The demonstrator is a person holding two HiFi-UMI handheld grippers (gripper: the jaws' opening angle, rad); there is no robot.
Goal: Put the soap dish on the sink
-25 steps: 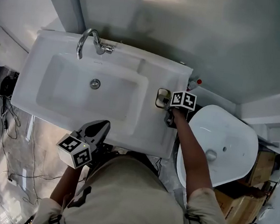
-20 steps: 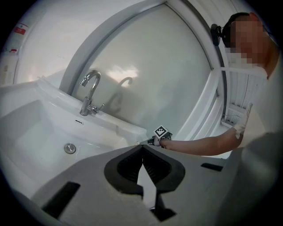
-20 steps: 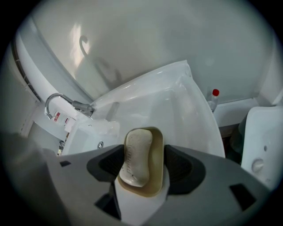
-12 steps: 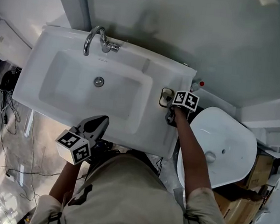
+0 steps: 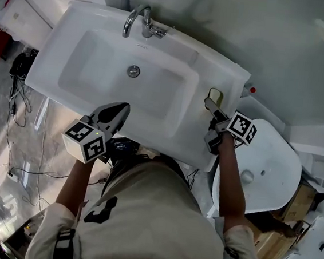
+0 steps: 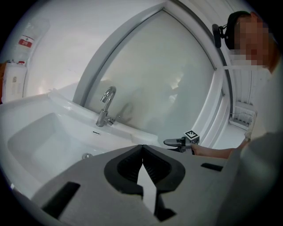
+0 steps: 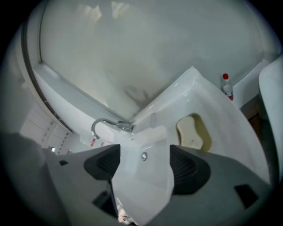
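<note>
- Bathroom corner, pale grey wall, glossy grey floor; white rectangular ceramic sink [image 5: 225, 75] w/ curved chrome tap [image 5: 140, 19] at its back edge & round metal drain [image 5: 133, 70] in the bowl.
- Small cream oval soap dish [image 5: 214, 95] lies flat on sink's right ledge, towards the back corner, nothing on top of it.
- Around: 2nd white rounded basin [image 5: 273, 166] just beside sink's right end, under person's R forearm; small plastic bottle w/ red cap [image 7: 226, 86] behind that corner; black cables [image 5: 18, 76] on floor at left; brown cardboard boxes [image 5: 302, 195] at lower right.
- R gripper [image 7: 143, 161]: jaws wide apart, just been opening, nothing btwn them; dish sits ahead & to the right of the pads, not touching.
- L gripper [image 6: 142, 152]: jaws together, empty, by sink's front rim, pointing over the bowl.
- Vs 1 s ago: R gripper was right at the dish, now drawn back toward the person, clear of it; dish in same spot on ledge. L gripper approx same place at front edge.
</note>
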